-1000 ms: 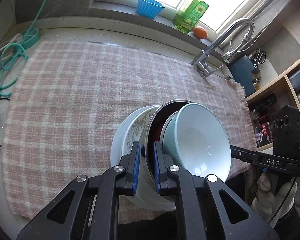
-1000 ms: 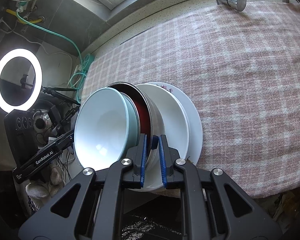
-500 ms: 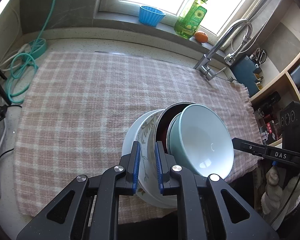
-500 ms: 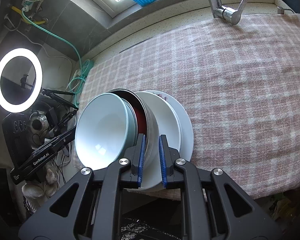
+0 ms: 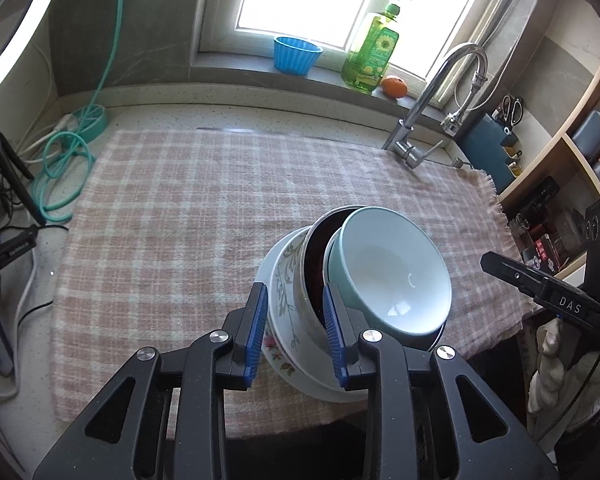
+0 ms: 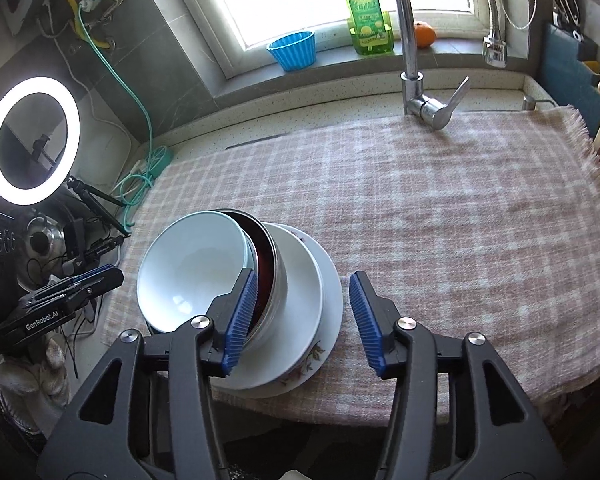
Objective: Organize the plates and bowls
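Observation:
A nested stack sits near the front edge of the checked cloth [image 5: 172, 216]: a pale blue bowl [image 5: 392, 276] on top, a steel bowl with a dark red inside [image 5: 314, 256], and a floral white plate [image 5: 282, 300] beneath. The same stack shows in the right wrist view: the blue bowl [image 6: 192, 264], the steel bowl [image 6: 266, 260], the plate [image 6: 320, 320]. My left gripper [image 5: 296, 332] is open, its fingers either side of the plate and steel bowl rims. My right gripper [image 6: 302, 320] is open wide around the stack's near edge.
A tap [image 6: 412, 52] stands at the back of the counter. On the windowsill are a blue cup [image 5: 296, 55], a green soap bottle [image 5: 370, 52] and an orange [image 5: 394, 86]. A teal hose [image 5: 60, 152] lies at the left. Shelves [image 5: 572, 148] stand at the right.
Both grippers have opened and let go of the stack's rims. Both have pulled back and risen, so the stack looks smaller and lower. The stack rests on the cloth.

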`<state>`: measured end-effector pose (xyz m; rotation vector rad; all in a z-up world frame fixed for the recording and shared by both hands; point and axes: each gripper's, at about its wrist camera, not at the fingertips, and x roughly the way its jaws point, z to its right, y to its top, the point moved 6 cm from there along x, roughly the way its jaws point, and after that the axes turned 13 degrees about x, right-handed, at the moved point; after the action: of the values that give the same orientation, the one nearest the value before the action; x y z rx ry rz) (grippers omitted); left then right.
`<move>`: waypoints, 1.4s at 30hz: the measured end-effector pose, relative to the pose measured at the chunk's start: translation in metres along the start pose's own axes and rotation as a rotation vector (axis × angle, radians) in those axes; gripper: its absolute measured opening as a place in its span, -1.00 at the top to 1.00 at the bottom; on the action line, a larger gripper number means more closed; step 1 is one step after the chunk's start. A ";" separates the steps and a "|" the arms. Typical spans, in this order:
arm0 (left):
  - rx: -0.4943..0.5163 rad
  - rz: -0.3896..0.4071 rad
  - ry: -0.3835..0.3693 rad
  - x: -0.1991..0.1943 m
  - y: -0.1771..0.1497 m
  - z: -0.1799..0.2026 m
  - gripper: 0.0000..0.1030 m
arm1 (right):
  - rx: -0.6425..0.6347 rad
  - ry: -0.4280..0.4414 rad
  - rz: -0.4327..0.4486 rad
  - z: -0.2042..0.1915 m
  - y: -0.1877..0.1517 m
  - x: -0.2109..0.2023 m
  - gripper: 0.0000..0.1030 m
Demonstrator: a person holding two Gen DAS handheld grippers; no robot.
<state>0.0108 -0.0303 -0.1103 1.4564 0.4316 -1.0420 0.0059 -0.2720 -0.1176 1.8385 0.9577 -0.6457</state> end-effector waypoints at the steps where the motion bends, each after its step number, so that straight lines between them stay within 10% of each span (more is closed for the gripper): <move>1: 0.008 0.009 0.007 -0.003 0.001 0.002 0.39 | -0.006 -0.005 0.014 0.000 0.000 -0.003 0.02; 10: 0.055 0.078 0.067 -0.025 0.005 0.017 -0.47 | 0.007 0.001 0.119 0.001 0.002 -0.027 -0.70; 42: 0.054 0.069 0.071 -0.020 0.009 0.019 -0.50 | 0.025 0.006 0.097 0.000 0.006 -0.015 -0.74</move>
<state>0.0008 -0.0438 -0.0869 1.5495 0.4034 -0.9556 0.0028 -0.2792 -0.1032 1.8973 0.8625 -0.5952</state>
